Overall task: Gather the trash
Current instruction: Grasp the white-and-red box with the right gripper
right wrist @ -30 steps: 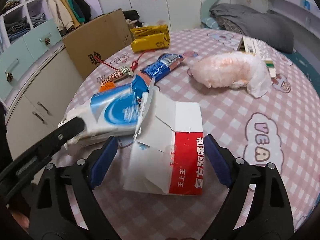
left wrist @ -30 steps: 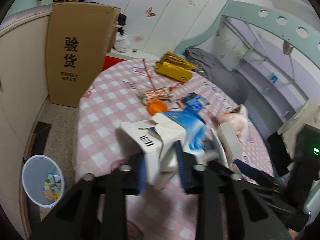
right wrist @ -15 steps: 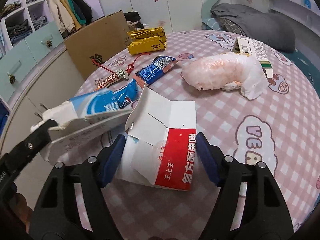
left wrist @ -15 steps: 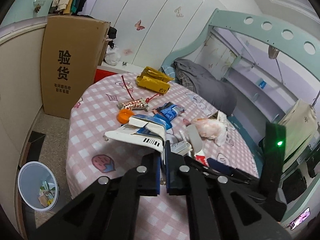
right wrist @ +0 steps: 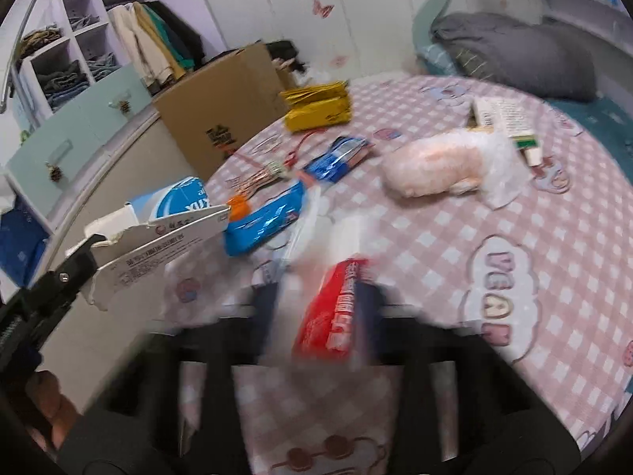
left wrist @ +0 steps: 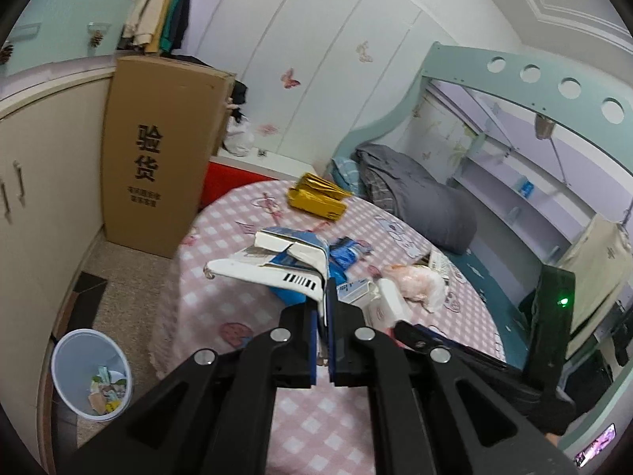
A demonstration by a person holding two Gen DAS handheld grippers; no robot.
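Observation:
My left gripper (left wrist: 325, 340) is shut on a flattened white-and-blue carton (left wrist: 277, 269), held above the pink checked table (left wrist: 221, 233). The same carton (right wrist: 158, 237) shows at the left of the right wrist view, where the left gripper (right wrist: 93, 249) holds it. My right gripper (right wrist: 320, 316) is blurred; its jaws are closing, with a red-and-white box (right wrist: 332, 312) squeezed between them just over the table (right wrist: 435, 257). A white bin (left wrist: 91, 372) with some trash in it stands on the floor to the table's left.
On the table lie a blue wrapper (right wrist: 265, 221), a blue packet (right wrist: 336, 158), yellow packs (right wrist: 320, 107), a pale plastic bag (right wrist: 443, 166) and a long box (right wrist: 502, 118). A tall cardboard box (left wrist: 158, 150) stands by the cabinets. A bed lies behind the table.
The left gripper closed flat on the carton and lifted it up and away. The right jaws went from wide around the red-and-white box to tight against it, crushing it narrower.

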